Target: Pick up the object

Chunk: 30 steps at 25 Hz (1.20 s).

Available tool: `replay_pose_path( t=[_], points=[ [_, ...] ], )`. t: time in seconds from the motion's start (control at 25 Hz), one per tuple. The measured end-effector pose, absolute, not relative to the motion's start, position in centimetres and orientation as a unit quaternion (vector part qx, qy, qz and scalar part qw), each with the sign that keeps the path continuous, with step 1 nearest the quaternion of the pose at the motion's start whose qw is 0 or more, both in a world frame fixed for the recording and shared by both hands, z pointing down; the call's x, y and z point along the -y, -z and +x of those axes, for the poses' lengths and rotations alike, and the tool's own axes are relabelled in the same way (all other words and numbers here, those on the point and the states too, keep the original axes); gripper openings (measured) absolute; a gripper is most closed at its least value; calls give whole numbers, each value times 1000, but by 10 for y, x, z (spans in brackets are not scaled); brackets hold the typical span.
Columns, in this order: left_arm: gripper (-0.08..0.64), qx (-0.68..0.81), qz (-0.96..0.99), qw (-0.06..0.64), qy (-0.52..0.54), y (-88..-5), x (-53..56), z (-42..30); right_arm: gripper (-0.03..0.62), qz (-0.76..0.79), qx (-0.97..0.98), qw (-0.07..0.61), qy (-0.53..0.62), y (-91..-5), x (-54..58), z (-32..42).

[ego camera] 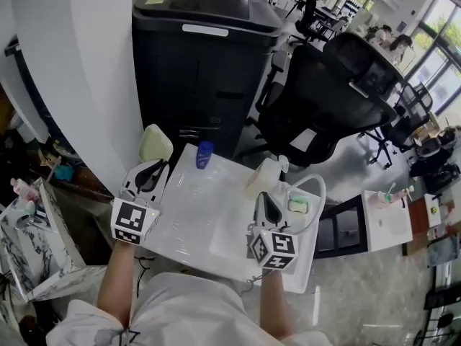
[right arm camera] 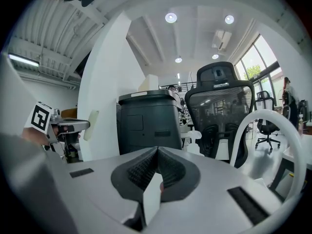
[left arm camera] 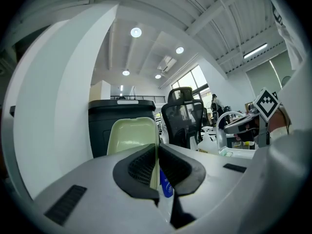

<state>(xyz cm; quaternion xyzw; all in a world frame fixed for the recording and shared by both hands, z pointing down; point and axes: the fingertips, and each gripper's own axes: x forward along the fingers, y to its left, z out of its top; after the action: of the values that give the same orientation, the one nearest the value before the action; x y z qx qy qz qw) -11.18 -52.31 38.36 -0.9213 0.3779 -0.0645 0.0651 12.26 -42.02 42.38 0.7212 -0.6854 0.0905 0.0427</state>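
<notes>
My left gripper (ego camera: 153, 163) is shut on a pale green, flat plastic lid (ego camera: 155, 143) and holds it upright over the far left corner of the white table (ego camera: 194, 222). In the left gripper view the lid (left arm camera: 130, 136) rises just behind the closed jaws (left arm camera: 157, 147). A blue bottle (ego camera: 204, 154) stands at the table's far edge, and it shows below the jaws (left arm camera: 166, 185). My right gripper (ego camera: 265, 197) hovers over the table's right part, jaws shut (right arm camera: 157, 152), with nothing seen between them.
A white basket (ego camera: 317, 193) with a hoop handle holds a small green item (ego camera: 298, 205) at the table's right. A translucent tub (ego camera: 262, 175) and a pump bottle (ego camera: 283, 164) stand beside it. A black printer (ego camera: 202, 56) and an office chair (ego camera: 324, 92) stand beyond.
</notes>
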Motion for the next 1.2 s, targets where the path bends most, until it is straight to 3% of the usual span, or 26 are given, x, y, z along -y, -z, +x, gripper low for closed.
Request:
replay_pose_path(
  t=[1.2],
  points=[
    [40, -396, -916, 60, 19, -361, 518, -114, 6, 735, 673, 24, -81, -410, 410, 146]
  ],
)
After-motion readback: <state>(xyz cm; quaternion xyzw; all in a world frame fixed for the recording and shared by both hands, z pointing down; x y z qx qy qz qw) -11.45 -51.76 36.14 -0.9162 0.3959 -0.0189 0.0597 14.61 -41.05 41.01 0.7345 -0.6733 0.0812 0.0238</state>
